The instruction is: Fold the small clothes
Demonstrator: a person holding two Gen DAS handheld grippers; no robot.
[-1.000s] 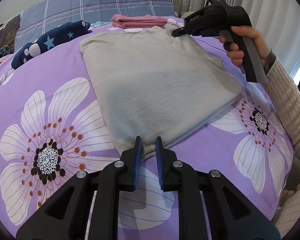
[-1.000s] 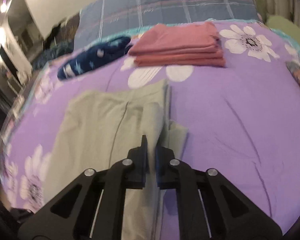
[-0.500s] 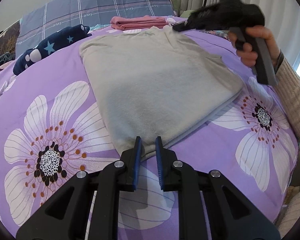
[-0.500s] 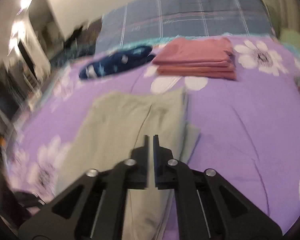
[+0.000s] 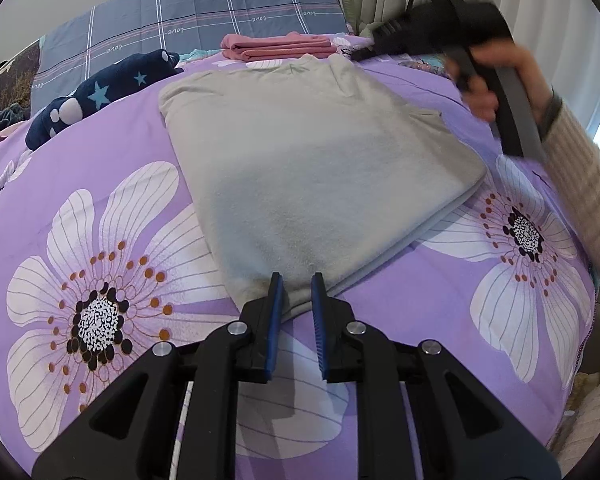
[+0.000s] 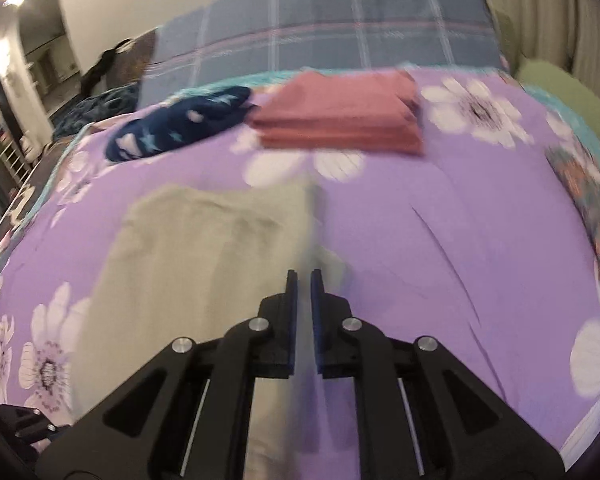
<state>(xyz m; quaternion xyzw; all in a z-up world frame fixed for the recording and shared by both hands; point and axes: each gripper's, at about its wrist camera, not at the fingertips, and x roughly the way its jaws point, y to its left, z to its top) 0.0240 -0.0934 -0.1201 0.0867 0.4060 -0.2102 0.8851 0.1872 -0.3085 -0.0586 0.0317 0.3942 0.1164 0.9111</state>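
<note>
A folded grey-green garment (image 5: 312, 168) lies flat on the purple flowered bedspread (image 5: 100, 184). It also shows in the right wrist view (image 6: 204, 248). My left gripper (image 5: 296, 280) sits at the garment's near corner, jaws a little apart, nothing between them. My right gripper (image 6: 303, 276) hovers above the garment's right edge, jaws slightly apart and empty. In the left wrist view the right gripper (image 5: 364, 54) is raised by the garment's far right corner, held in a hand.
A stack of folded pink clothes (image 6: 340, 120) lies at the far side of the bed, with a navy star-patterned item (image 6: 180, 124) to its left. A blue plaid pillow (image 6: 332, 36) stands behind. A green cushion (image 6: 560, 96) is far right.
My right gripper has let go of the garment's edge, lifted off it and moved back. The garment lies flat. My left gripper has stayed in place.
</note>
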